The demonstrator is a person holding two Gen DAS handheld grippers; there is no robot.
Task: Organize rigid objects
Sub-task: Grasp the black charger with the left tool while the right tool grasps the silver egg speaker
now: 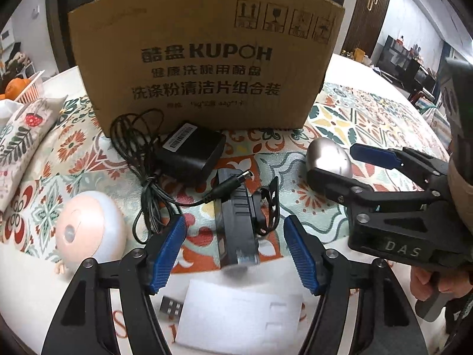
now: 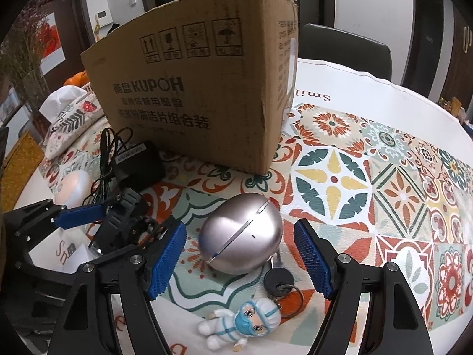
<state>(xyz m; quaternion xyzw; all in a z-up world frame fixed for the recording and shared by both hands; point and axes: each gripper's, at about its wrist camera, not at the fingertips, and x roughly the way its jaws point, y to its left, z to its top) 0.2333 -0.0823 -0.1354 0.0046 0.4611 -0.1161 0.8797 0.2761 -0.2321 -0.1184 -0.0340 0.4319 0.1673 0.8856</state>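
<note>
A brown cardboard box (image 1: 207, 56) stands at the back of the table; it also shows in the right wrist view (image 2: 201, 88). My left gripper (image 1: 235, 254) is open around a black digital watch (image 1: 236, 227) standing on edge. A black power adapter (image 1: 192, 153) with its coiled cord lies behind it, and a pink egg-shaped toy (image 1: 88, 230) lies to the left. My right gripper (image 2: 239, 260) is open on either side of a silver egg-shaped case (image 2: 241, 233). It also shows in the left wrist view (image 1: 340, 171), at the silver case (image 1: 328, 156).
A doll figure in a white suit and mask (image 2: 242, 322) with a key and ring (image 2: 279, 284) lies near my right gripper. A white foam piece (image 1: 239, 316) and a small USB plug (image 1: 171, 307) lie under my left gripper. A patterned pouch (image 1: 23, 136) and oranges (image 1: 16, 87) are at the left.
</note>
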